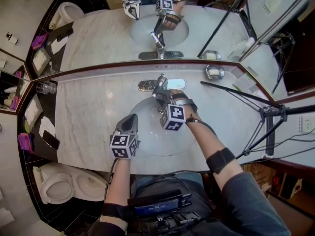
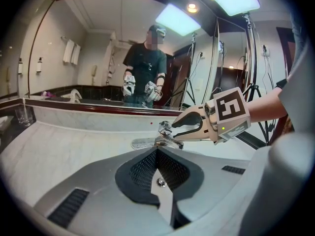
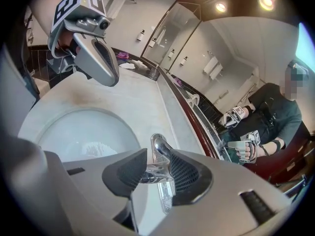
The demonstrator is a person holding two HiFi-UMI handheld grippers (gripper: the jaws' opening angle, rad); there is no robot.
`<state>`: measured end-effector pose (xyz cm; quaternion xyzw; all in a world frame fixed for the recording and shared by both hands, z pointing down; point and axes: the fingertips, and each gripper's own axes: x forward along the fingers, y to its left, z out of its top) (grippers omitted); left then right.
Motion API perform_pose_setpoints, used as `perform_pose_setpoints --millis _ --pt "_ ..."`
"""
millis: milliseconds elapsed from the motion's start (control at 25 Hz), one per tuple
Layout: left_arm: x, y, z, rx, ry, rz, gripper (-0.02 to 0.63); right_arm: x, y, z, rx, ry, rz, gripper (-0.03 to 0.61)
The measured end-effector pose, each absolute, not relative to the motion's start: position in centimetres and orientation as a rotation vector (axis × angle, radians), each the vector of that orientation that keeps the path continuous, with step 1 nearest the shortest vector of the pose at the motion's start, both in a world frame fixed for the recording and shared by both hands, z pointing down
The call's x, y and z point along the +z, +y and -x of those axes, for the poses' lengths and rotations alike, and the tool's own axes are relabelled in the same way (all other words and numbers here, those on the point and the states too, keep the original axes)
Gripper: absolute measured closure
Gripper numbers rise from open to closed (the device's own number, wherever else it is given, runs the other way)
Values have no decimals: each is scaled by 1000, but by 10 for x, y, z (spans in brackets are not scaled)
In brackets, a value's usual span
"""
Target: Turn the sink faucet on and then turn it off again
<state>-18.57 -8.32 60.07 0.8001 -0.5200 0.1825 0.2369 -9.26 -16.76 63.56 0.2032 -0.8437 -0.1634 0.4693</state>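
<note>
Faucet (image 1: 160, 86) apparently on, shut-off still to do

Water seems to be running: white froth (image 3: 96, 149) lies in the sink (image 1: 157, 144) below the spout, at the back of the bench (image 1: 88, 117). Right gripper (image 1: 163, 96) has its jaws clamped on the faucet's lever. Left gripper (image 1: 131, 122) hovers over the basin, jaws together and empty. Soap dish (image 1: 214, 72) holds something pale; the contents of the glass (image 1: 47, 87) are unclear.
</note>
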Motion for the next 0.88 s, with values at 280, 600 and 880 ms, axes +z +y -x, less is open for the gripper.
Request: perform_pose_setpoints --millis 280,600,880 --pt "586 -82 187 484 -1426 -2216 611 601 -156 65 -222 -2156 -683 458" --pt "569 -85 181 458 -1403 -2262 611 561 -147 17 -33 -2226 -976 545" --pt "564 -77 181 454 -1380 -2269 611 534 -127 -27 286 -2322 -1232 561"
